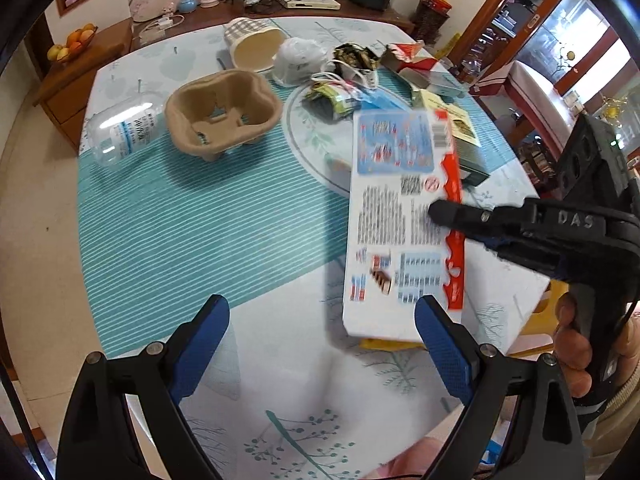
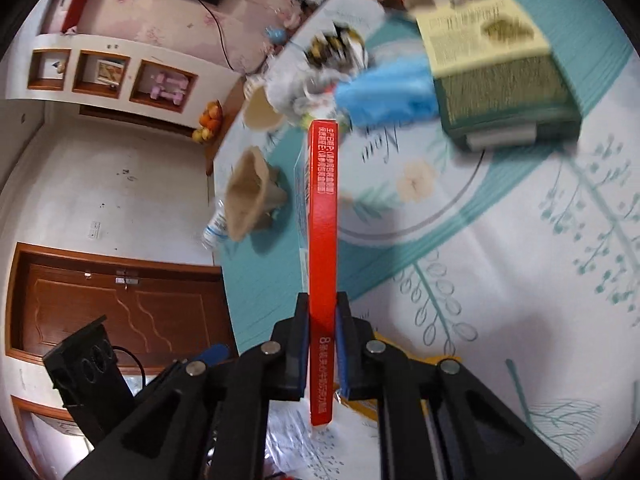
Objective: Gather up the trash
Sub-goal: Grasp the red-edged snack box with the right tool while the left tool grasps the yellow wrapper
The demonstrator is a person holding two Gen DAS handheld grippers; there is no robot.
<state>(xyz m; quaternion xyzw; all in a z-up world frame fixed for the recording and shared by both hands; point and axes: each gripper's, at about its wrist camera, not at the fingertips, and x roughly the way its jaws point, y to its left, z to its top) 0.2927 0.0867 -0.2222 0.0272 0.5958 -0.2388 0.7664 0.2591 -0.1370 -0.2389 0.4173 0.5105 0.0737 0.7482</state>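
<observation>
Right gripper (image 2: 322, 320) clamps flat carton (image 1: 400, 220); beyond, green box (image 2: 500, 76).

Motion blur smears the print on the flat box (image 1: 404, 220) at centre right of the left view and the green box (image 2: 500, 80) and blue bag (image 2: 384, 92) at the right view's top.

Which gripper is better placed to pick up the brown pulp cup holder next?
Left. The left gripper is open and faces the cup holder; the right gripper is shut on the flat carton.
</observation>
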